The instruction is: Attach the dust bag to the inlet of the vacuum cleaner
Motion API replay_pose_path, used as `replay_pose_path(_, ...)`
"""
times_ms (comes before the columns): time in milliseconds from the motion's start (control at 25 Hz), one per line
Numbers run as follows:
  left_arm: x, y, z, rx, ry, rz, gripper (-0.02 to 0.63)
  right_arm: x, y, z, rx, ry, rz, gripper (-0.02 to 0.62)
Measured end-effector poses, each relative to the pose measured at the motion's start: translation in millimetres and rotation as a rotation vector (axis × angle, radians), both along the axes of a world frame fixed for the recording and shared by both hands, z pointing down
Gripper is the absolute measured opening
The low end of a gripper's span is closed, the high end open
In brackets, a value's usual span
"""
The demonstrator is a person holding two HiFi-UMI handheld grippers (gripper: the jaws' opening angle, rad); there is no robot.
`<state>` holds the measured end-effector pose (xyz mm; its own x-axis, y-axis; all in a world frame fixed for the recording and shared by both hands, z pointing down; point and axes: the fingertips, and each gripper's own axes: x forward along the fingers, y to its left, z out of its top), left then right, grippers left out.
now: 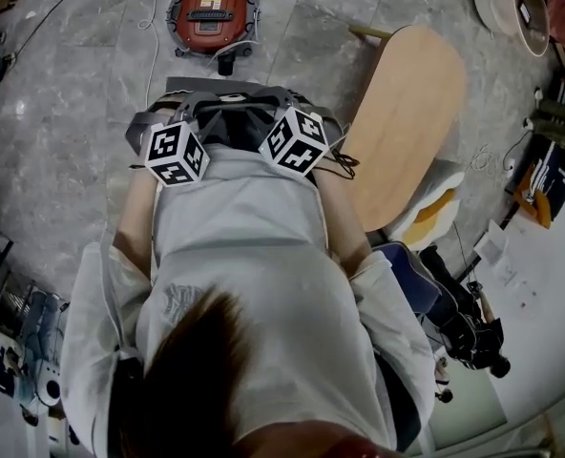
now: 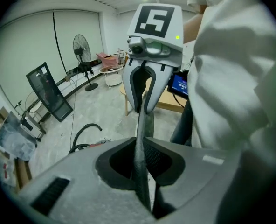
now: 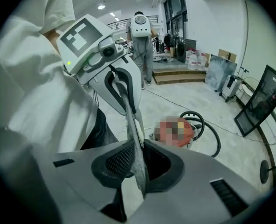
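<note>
A: Jaws, left gripper [image 2: 141, 164]: nearly together, pinching one edge of the dust bag [image 2: 142, 134]. Right gripper [image 3: 135, 164]: same, opposite edge.
B: Handling?
A: Soft, light cloth, likely limp; best gripped near its opening. Stretched between both, before the person; vacuum cleaner [image 1: 213, 14] well beyond, on the floor [image 1: 73, 84].

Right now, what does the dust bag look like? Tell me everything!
The dust bag is grey, soft-looking fabric. It hangs in front of the person, pulled taut between the left gripper and the right gripper, each shut on an edge. From each gripper's view it shows as a thin strip. It is not touching the red vacuum on the floor.
</note>
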<state>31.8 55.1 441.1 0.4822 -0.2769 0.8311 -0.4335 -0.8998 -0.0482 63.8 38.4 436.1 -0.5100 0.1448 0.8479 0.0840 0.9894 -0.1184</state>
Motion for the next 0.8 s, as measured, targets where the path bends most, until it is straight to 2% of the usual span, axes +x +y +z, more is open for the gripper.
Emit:
replay_pose_path(120,4,2,31,-0.044,0.008,-0.029,0.041,4,1,28,-0.033,0.04,-0.004,0.059)
replay_pose_path(440,2,1,119,-0.116,0.027,-0.146,0.041,2,-4,114,0.008,0.135,-0.037,0.048)
replay_pose_path(640,-2,1,181,-0.173,0.05,-0.169,0.04,-2,-4,172,-0.114,0.135,0.061,0.061)
replay_pose_path(800,-5,3,222,-0.196,0.058,-0.183,0.041,-5,-3,215,-0.106,0.16,0.035,0.058)
